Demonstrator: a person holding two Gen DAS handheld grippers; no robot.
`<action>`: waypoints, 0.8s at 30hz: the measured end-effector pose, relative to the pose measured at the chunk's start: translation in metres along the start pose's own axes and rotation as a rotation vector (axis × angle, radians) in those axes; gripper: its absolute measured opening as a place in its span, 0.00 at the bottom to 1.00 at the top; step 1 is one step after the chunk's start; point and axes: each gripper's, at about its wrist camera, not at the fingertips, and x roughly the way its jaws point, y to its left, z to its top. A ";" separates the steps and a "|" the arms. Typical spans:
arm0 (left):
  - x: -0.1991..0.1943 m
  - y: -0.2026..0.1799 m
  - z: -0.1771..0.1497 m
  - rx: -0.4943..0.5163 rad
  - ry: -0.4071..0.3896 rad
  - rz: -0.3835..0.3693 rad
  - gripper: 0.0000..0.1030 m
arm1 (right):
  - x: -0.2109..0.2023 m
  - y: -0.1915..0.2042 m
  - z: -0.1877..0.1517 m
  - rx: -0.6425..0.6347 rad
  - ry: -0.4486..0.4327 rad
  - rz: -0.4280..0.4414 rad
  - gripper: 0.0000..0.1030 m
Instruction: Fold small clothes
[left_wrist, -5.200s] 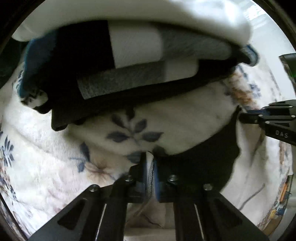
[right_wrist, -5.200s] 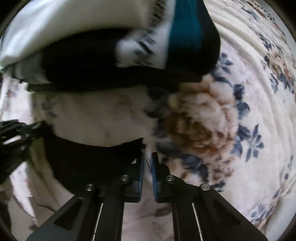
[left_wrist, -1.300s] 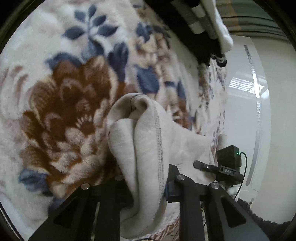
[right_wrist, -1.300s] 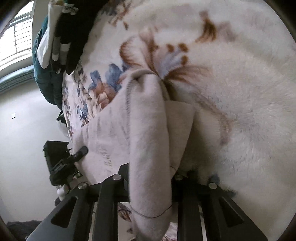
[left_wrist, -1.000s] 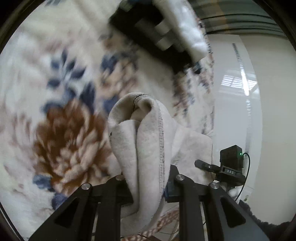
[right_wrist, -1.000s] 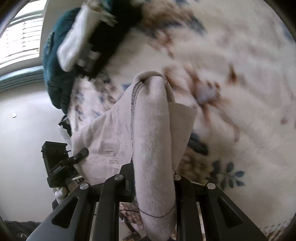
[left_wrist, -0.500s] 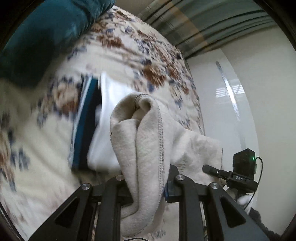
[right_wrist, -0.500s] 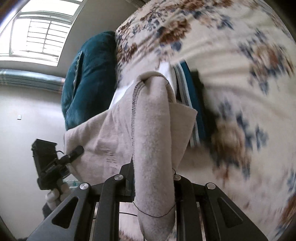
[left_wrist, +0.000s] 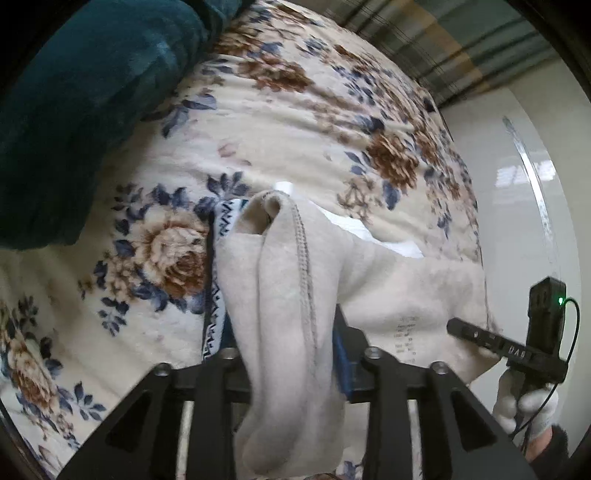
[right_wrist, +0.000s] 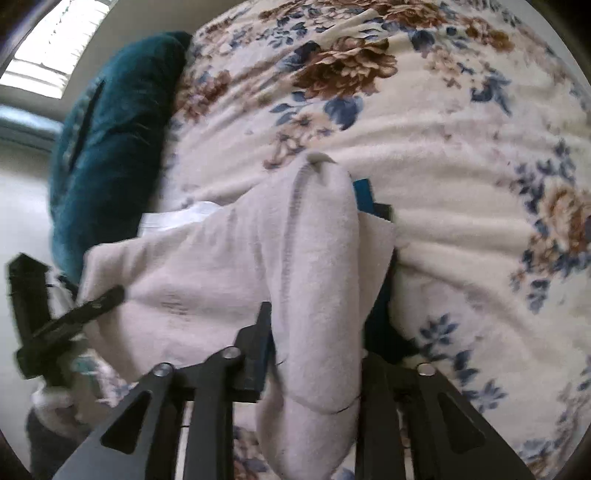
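Note:
A cream fleece garment (left_wrist: 280, 295) hangs stretched between my two grippers, held up above the floral bed blanket (left_wrist: 295, 122). My left gripper (left_wrist: 286, 347) is shut on one bunched corner of it. My right gripper (right_wrist: 314, 343) is shut on the other corner (right_wrist: 306, 258). Each gripper shows at the edge of the other's view, the right one (left_wrist: 506, 347) and the left one (right_wrist: 74, 314). Behind the garment lies a stack of folded clothes (left_wrist: 221, 236), white, blue and black, mostly hidden; it also shows in the right wrist view (right_wrist: 364, 195).
A dark teal cushion (left_wrist: 74, 110) lies at the far left of the bed, also in the right wrist view (right_wrist: 110, 147). A glossy white wall or panel (left_wrist: 517, 184) borders the bed on the right. A window (right_wrist: 48, 66) is at upper left.
Both grippers have lifted the cream garment off the blanket and swung upward. The view went from close on the blanket to looking across the bed, with the folded stack and teal cushion now visible.

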 end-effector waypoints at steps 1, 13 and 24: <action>-0.008 -0.001 -0.002 -0.002 -0.022 0.020 0.42 | 0.000 0.002 0.000 -0.009 0.001 -0.048 0.42; -0.041 -0.052 -0.055 0.131 -0.155 0.387 1.00 | -0.038 0.046 -0.074 -0.061 -0.154 -0.406 1.00; -0.141 -0.133 -0.140 0.195 -0.329 0.448 1.00 | -0.167 0.095 -0.162 -0.093 -0.387 -0.528 1.00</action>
